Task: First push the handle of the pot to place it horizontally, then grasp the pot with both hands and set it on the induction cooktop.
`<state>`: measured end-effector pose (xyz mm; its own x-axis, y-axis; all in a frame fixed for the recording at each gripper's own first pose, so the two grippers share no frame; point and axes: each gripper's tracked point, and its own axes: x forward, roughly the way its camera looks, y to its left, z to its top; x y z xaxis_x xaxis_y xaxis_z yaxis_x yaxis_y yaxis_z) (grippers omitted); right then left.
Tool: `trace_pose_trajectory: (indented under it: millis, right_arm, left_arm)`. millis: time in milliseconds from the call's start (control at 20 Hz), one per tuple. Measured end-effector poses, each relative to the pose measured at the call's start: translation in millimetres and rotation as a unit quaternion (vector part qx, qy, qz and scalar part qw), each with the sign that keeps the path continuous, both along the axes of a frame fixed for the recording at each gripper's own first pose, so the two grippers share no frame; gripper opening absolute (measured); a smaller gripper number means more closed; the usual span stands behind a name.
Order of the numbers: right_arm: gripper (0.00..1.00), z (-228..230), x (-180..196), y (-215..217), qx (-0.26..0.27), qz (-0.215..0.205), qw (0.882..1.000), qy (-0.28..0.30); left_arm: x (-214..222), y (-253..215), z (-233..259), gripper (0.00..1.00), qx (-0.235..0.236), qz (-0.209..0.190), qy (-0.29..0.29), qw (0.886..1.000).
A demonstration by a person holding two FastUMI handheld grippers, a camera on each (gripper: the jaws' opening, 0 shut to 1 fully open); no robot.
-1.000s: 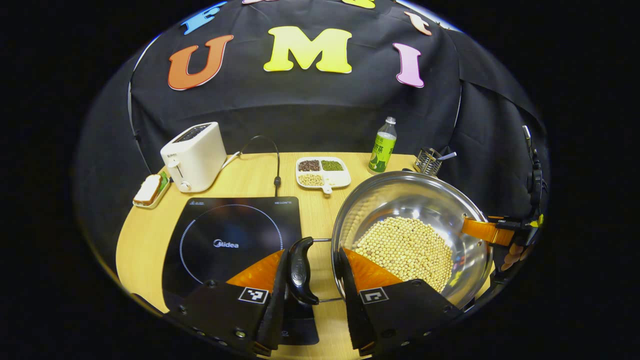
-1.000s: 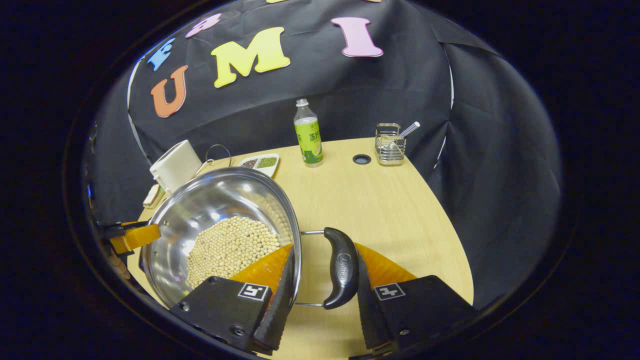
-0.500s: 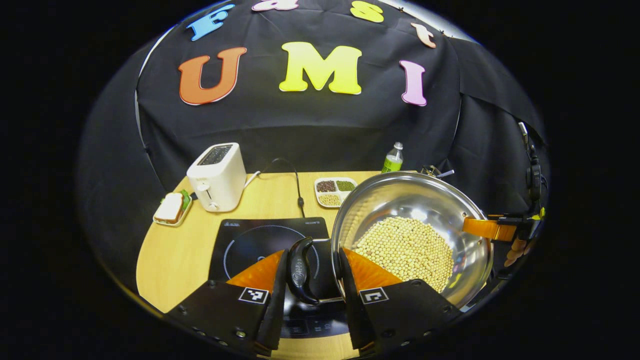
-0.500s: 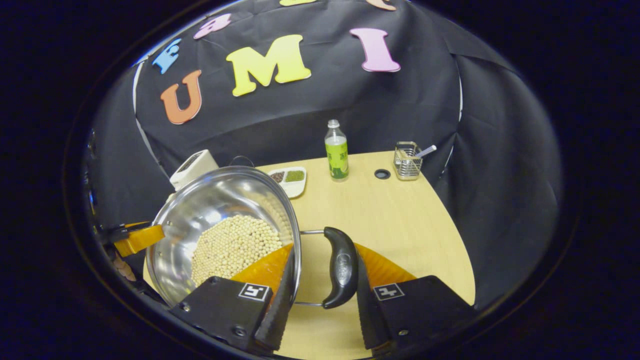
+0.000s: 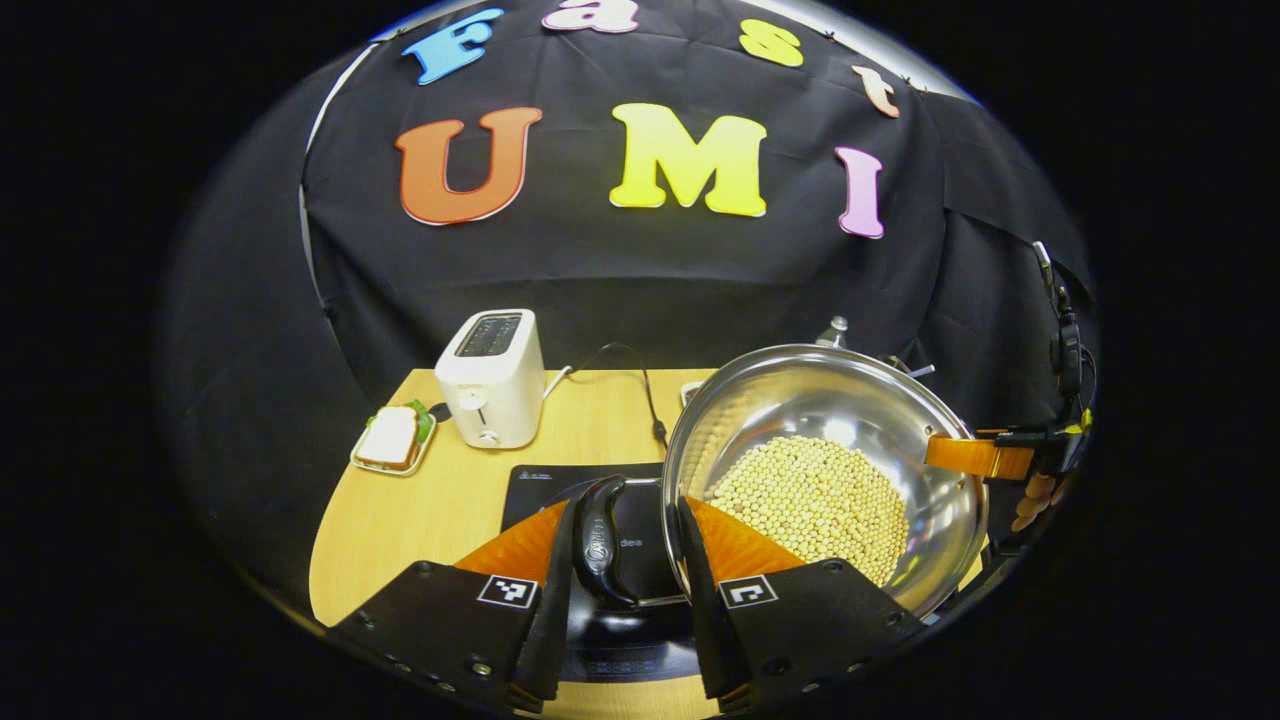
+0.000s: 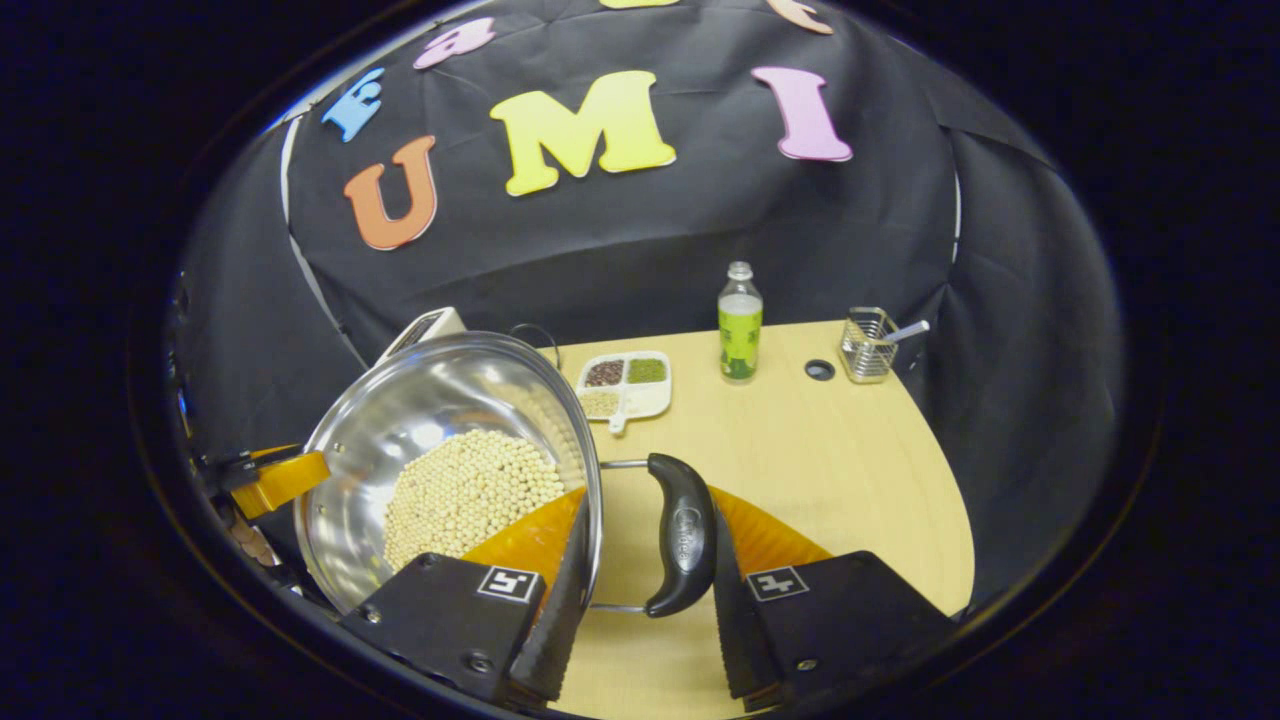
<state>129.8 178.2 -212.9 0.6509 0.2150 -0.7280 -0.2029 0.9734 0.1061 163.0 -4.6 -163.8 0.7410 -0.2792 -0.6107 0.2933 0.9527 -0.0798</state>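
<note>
A steel pot [image 5: 800,395] holding soybeans [image 5: 815,500] hangs above the wooden table, carried by both grippers. In the left gripper view my left gripper [image 5: 622,560] is shut on the pot's black left handle [image 5: 597,540], which is over the black induction cooktop [image 5: 545,485]. In the right gripper view my right gripper [image 6: 645,560] is shut on the other black handle [image 6: 682,535], beside the pot's rim [image 6: 590,440]. Each view shows the other gripper at the pot's far side: the right gripper [image 5: 985,458], the left gripper [image 6: 280,478]. The pot hides much of the cooktop.
A white toaster [image 5: 492,378] and a sandwich on a small plate [image 5: 392,438] stand behind and left of the cooktop, with a cord [image 5: 650,400] running back. A divided tray of beans [image 6: 625,383], a green bottle [image 6: 740,322] and a wire basket [image 6: 866,345] sit at the table's rear.
Both grippers have lifted the pot and carried it leftward, so its left handle has gone from beside the cooktop to over it. The table looks lower and farther.
</note>
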Motion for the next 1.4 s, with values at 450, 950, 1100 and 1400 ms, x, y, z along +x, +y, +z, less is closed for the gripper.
trace_pose_trajectory:
  millis: [450, 950, 1100, 1400]
  right_arm:
    - [0.61, -32.0, 25.3, 87.4, -0.005, 0.051, 0.999, 0.009]
    - [0.6, -98.1, 34.2, 121.4, -0.013, 0.055, 0.998, 0.029]
    - [0.61, -117.7, 34.9, 127.9, -0.016, 0.054, 0.998, 0.034]
    - [0.61, -157.1, 35.6, 136.5, -0.037, 0.043, 0.998, 0.017]
  left_arm:
    - [28.3, 69.5, -26.5, 0.51, 0.004, 0.061, 0.011, 0.998]
    - [45.0, 98.3, -85.8, 0.51, 0.022, 0.075, 0.035, 0.996]
    - [51.0, 102.5, -102.7, 0.51, 0.017, 0.081, 0.046, 0.996]
    - [59.9, 111.6, -133.8, 0.52, 0.0, 0.1, 0.026, 0.995]
